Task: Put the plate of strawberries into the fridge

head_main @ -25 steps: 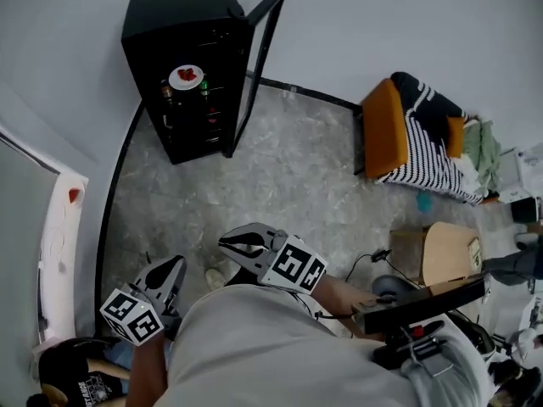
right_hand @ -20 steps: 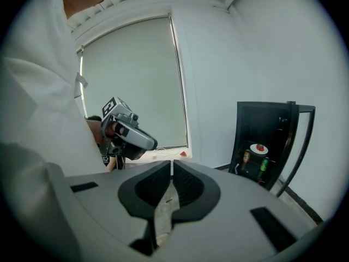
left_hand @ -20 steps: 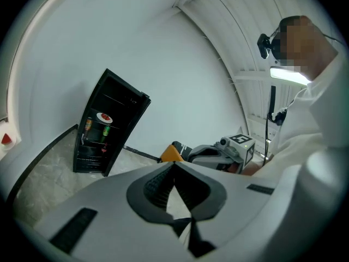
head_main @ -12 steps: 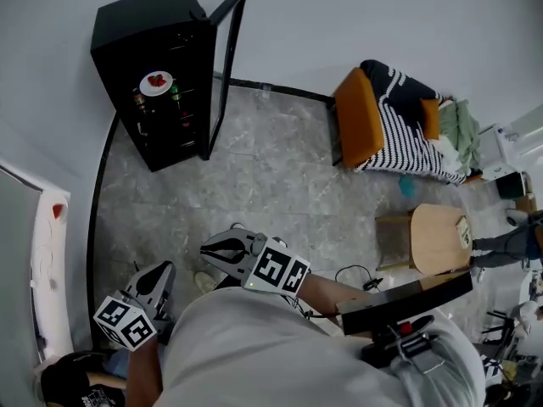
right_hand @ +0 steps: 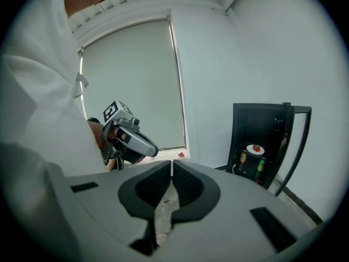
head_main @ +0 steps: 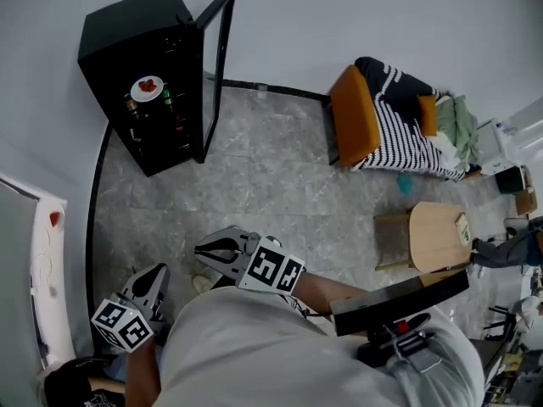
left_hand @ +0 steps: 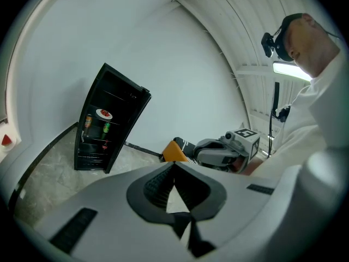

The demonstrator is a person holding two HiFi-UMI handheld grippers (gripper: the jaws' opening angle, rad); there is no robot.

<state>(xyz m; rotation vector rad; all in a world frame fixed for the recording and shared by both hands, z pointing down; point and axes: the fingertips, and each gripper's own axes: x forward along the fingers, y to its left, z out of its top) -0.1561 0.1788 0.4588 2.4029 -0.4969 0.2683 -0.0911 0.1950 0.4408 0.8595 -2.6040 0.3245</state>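
Observation:
The white plate of strawberries rests on an upper shelf inside the black fridge, whose glass door stands open. The same plate shows in the left gripper view, and again as a small plate in the right gripper view. Both grippers are held low, close to the person's body and far from the fridge. My left gripper is shut and empty. My right gripper is shut too, with nothing between its pads.
Cans and bottles stand on the shelf below the plate. An orange chair with a striped cloth is at the back right. A round wooden stool stands at the right. A white counter runs along the left.
The head view has swung, so the fridge now sits further left in it. Both grippers stay shut near the body. The plate has not moved on its shelf.

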